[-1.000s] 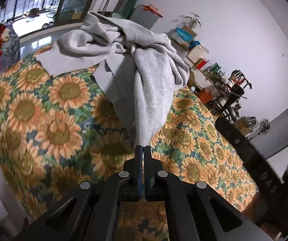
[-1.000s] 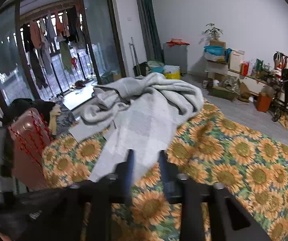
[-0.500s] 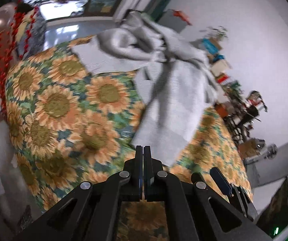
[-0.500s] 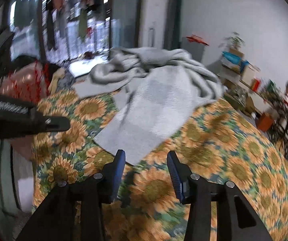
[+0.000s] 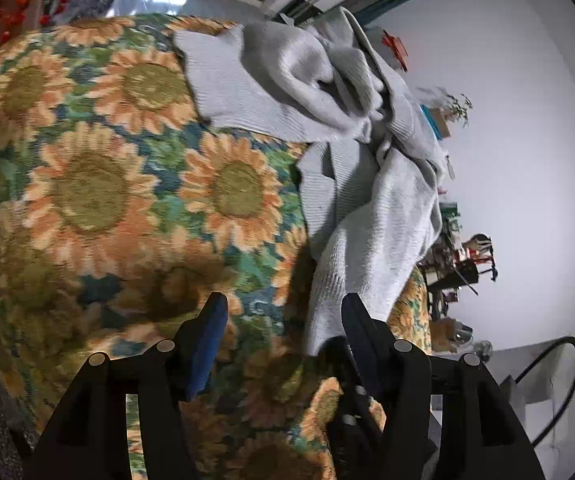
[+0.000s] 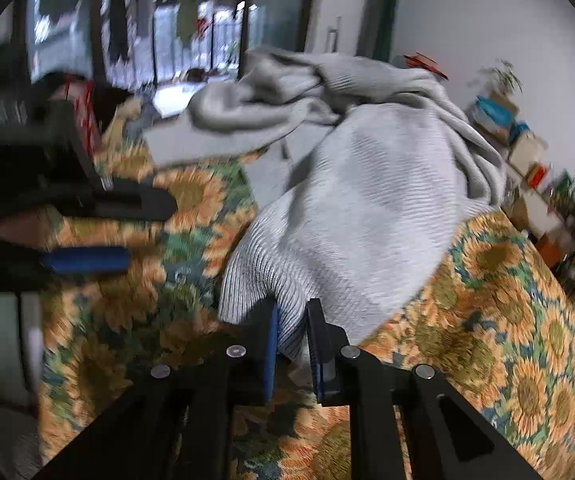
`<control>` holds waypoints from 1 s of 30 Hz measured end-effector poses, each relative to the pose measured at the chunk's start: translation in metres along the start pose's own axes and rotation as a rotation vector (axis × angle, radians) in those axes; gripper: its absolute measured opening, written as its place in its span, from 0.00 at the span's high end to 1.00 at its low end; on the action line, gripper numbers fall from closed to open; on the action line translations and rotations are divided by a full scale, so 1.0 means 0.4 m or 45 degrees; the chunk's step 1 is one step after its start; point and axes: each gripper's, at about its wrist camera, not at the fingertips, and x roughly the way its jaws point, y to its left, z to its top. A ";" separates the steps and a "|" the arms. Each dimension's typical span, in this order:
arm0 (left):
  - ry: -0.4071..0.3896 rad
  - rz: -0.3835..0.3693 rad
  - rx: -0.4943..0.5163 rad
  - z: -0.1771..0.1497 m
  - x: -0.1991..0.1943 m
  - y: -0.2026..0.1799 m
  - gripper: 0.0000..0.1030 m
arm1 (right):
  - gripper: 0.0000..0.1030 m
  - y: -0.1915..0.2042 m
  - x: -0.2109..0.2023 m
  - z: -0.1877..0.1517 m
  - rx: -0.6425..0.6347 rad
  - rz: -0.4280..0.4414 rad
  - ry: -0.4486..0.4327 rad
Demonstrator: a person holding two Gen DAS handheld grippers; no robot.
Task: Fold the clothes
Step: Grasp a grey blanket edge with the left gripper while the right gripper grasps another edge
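Just grey sweater (image 6: 351, 208) on sunflower blanket (image 6: 507, 304)

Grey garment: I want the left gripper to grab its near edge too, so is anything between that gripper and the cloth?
Nothing visible: only bare sunflower blanket separates the opening left gripper from the grey garment.

The crumpled grey knitted sweater (image 6: 351, 200) heaps across the far half of the sunflower-patterned blanket (image 5: 99, 200) — blocking passage there. The blanket's near-left stretch lies bare. A dark red suitcase (image 6: 83, 108) crowds its far-left corner — cluttered shelves (image 6: 527, 152) flank the right edge.
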 end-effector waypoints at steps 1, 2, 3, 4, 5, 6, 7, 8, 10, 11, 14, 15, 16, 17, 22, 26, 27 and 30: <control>0.008 -0.006 0.016 0.000 0.007 -0.014 0.42 | 0.86 -0.014 -0.021 0.000 0.025 0.014 -0.029; 0.019 -0.018 0.035 0.000 0.016 -0.031 0.42 | 0.86 -0.026 -0.043 -0.001 0.042 0.026 -0.058; 0.032 -0.031 0.053 0.000 0.024 -0.048 0.42 | 0.86 -0.033 -0.065 -0.002 0.040 0.030 -0.086; 0.048 -0.044 0.068 -0.001 0.033 -0.066 0.42 | 0.86 -0.036 -0.083 -0.004 0.034 0.028 -0.105; 0.068 -0.059 0.084 -0.002 0.046 -0.087 0.42 | 0.87 -0.036 -0.097 -0.005 0.023 0.026 -0.118; 0.094 -0.076 0.097 -0.003 0.063 -0.110 0.42 | 0.87 -0.037 -0.112 -0.007 0.015 0.019 -0.133; 0.115 -0.090 0.102 -0.005 0.078 -0.126 0.42 | 0.87 -0.040 -0.124 -0.010 0.011 0.015 -0.146; 0.143 -0.098 0.107 -0.007 0.095 -0.139 0.42 | 0.87 -0.044 -0.131 -0.015 0.019 0.020 -0.154; 0.192 -0.120 0.106 -0.014 0.128 -0.158 0.45 | 0.87 -0.058 -0.145 -0.021 0.053 0.029 -0.166; 0.182 -0.126 0.089 -0.015 0.132 -0.159 0.54 | 0.87 -0.064 -0.151 -0.029 0.066 0.024 -0.171; 0.128 -0.137 0.058 -0.016 0.129 -0.161 0.87 | 0.65 -0.083 -0.172 -0.054 0.101 0.016 -0.191; 0.106 -0.142 0.060 -0.016 0.122 -0.162 0.93 | 0.47 -0.088 -0.180 -0.064 0.100 0.007 -0.197; 0.099 -0.155 0.072 -0.017 0.115 -0.166 0.93 | 0.41 -0.089 -0.185 -0.072 0.086 -0.007 -0.204; 0.098 -0.168 0.086 -0.016 0.109 -0.173 0.93 | 0.40 -0.083 -0.183 -0.078 0.041 -0.031 -0.211; 0.095 -0.237 0.153 -0.012 0.081 -0.214 0.94 | 0.28 -0.041 -0.158 -0.089 -0.106 -0.047 -0.224; 0.111 -0.290 0.188 -0.012 0.060 -0.238 0.94 | 0.22 -0.021 -0.131 -0.051 -0.102 0.030 -0.263; 0.109 -0.296 0.195 -0.012 0.056 -0.244 0.94 | 0.22 -0.018 -0.121 -0.039 -0.097 0.036 -0.266; 0.098 -0.292 0.210 -0.010 0.046 -0.249 0.94 | 0.38 -0.031 -0.084 -0.008 -0.013 0.012 -0.262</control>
